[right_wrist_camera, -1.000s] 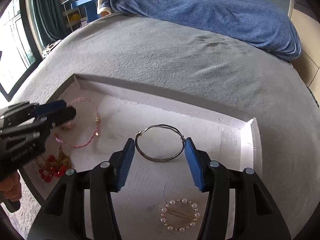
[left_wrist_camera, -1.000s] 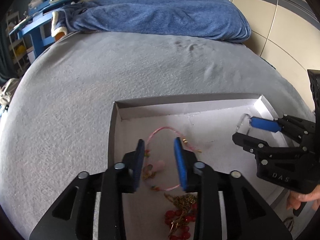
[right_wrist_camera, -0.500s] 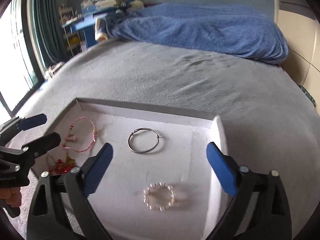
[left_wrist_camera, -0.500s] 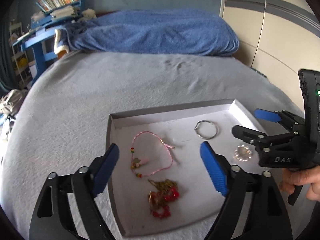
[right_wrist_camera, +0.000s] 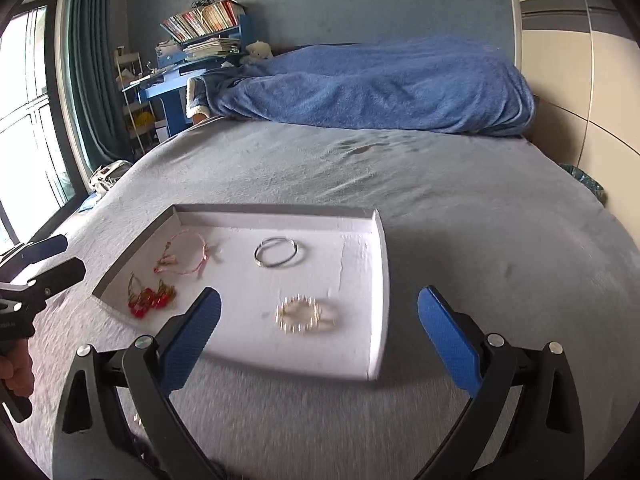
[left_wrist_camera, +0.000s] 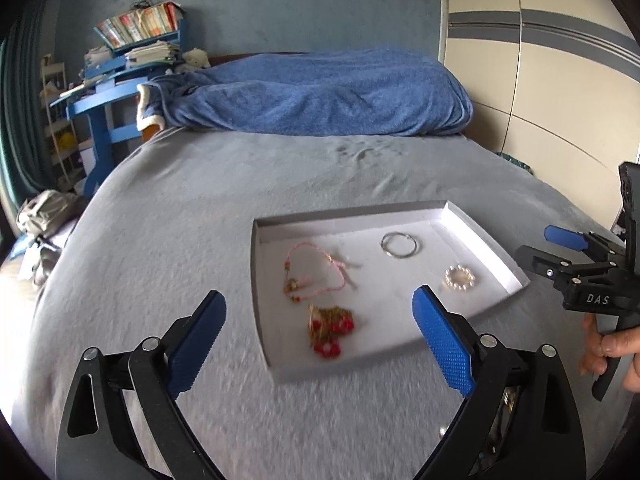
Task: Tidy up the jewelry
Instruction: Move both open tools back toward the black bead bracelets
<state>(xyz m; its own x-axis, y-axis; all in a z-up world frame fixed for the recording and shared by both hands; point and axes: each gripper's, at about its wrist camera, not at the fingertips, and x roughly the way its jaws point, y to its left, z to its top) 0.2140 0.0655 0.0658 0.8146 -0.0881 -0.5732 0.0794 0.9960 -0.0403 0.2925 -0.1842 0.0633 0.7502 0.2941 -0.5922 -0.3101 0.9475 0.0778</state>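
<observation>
Both grippers stand wide open and hold nothing. The left gripper [left_wrist_camera: 320, 338] hangs over the near edge of the tray [left_wrist_camera: 478, 234], and its jaws have just been opening, with nothing between them. The right gripper [right_wrist_camera: 320, 334] hangs at the tray's near right corner; it too has just been opening and is empty.

The jewelry lies in the shallow white tray on the grey bed [left_wrist_camera: 168, 208], in four separate spots:
- pink cord bracelet [left_wrist_camera: 316, 268], far left;
- red bead and gold chain piece [left_wrist_camera: 330, 330], near left;
- silver hoop [left_wrist_camera: 399, 245], far right;
- pearl ring [left_wrist_camera: 460, 278], near right.

We judge all four to be very light. The hoop looks like thin, stiff wire; we would take it across the rim, as it lies flat and may slide on the tray floor. The cord bracelet is limp, so we would pinch it at one point and expect it to dangle. The chain piece is loose and may snag or tangle. The pearl ring looks fragile, so we would use a light grip across its width.
</observation>
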